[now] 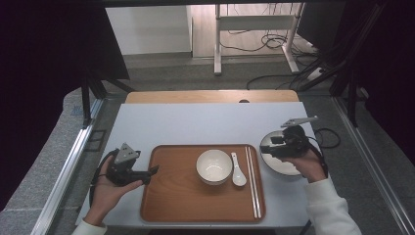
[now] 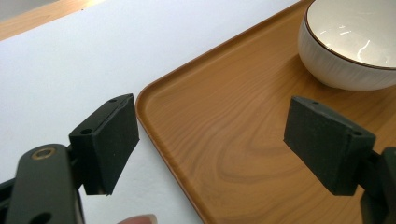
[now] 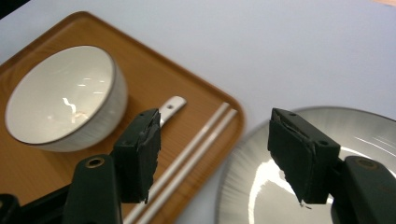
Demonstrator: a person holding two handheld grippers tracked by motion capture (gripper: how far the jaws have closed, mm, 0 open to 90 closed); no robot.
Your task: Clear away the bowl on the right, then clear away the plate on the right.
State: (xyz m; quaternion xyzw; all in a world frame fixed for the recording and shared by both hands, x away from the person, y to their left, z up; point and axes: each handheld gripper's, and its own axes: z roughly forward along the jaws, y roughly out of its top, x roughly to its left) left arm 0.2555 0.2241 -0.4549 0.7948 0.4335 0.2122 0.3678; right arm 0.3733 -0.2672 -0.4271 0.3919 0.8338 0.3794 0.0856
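Both grippers were black: the left gripper (image 1: 151, 171) and right gripper (image 1: 265, 148) each carried a grey three-cornered plate on top, thick pads (image 2: 112, 140) with small screw holes, and a trailing black cable. White sleeves (image 1: 330, 208) covered the forearms.

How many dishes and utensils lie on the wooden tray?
3: a bowl at the centre, a spoon beside it, and a pair of chopsticks near the tray's right edge.

Ahead of the left gripper (image 2: 212, 144), its jaws straddle the tray (image 2: 224, 140) edge; the bowl (image 2: 348, 42) sits on the tray beyond the farther jaw. The right gripper (image 3: 224, 158) jaws bracket the chopsticks (image 3: 196, 149) and plate (image 3: 261, 182) rim; spoon (image 3: 170, 108) and bowl lie beyond.
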